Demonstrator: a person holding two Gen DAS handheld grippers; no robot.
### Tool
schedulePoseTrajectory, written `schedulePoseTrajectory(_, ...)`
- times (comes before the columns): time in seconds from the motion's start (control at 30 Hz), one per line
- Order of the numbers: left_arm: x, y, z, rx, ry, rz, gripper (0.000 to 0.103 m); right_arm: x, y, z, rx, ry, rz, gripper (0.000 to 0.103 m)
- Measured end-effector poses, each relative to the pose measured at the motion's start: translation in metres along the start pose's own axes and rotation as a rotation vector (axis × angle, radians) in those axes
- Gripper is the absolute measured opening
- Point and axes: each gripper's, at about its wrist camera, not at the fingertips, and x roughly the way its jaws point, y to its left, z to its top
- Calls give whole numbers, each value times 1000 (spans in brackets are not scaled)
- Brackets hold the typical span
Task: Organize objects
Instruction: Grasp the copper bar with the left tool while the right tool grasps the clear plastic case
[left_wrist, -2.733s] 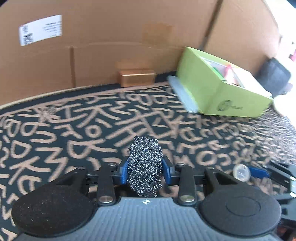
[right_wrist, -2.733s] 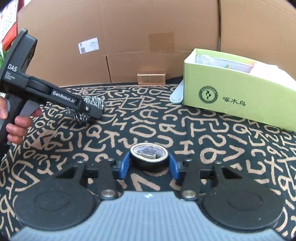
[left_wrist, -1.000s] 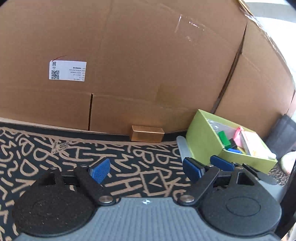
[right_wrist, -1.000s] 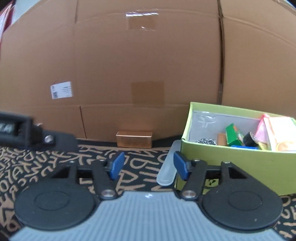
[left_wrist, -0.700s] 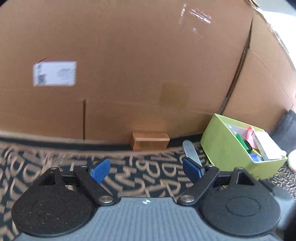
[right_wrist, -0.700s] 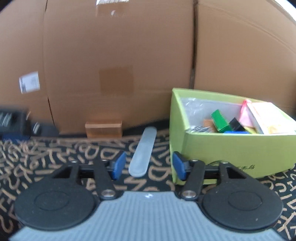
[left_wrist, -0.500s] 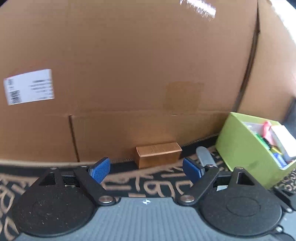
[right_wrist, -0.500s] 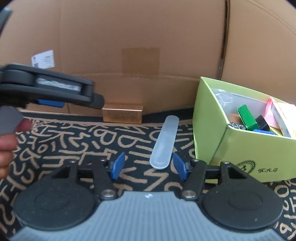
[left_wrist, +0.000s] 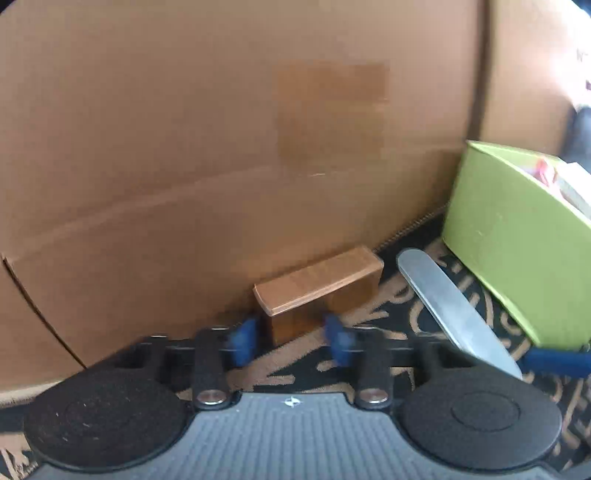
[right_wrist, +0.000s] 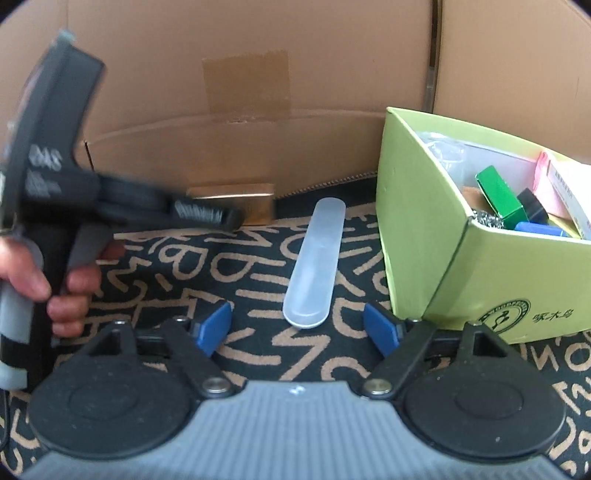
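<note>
Against the cardboard wall: small brown box (left_wrist: 317, 286), rigid, looks light.
Left gripper (left_wrist: 291, 338): just closing across box's near end; contact blurred.
Right gripper (right_wrist: 297, 326): just widening, empty.

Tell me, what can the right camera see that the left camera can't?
Only the right wrist view shows the hand holding the left gripper, and the scrubber and green block inside the green box.
Only the left wrist view shows that gripper's blue pads, one on each side of the gold box.
Both show the gold box, the clear case lying on the patterned cloth, the green box and the cardboard wall behind.
</note>
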Motion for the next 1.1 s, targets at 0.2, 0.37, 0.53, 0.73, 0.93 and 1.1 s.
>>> schedulePoseTrajectory(0.2,-25,-12,-11,43,11,-16,1,-8,2,-1,-4,-32,8,28)
schedulePoseTrajectory(0.37,-61,-17,-26,85,4,-51,1,-28,-1,-13,-13,-30,42,27)
schedulePoseTrajectory(0.53,-71,-8,-21,56,-11,-24,49,-72,-5,-46,-55,-23,82,27)
schedulePoseTrajectory(0.73,-50,-26,12,-45,-71,-14,84,-122,-19,-84,-108,-10,100,27)
schedulePoseTrajectory(0.93,-17,-37,32,-163,-17,-8,85,-127,-25,-86,-84,-11,112,27)
schedulePoseTrajectory(1.1,2,-46,37,-153,-11,82,99,-126,-31,-85,-61,-11,139,28)
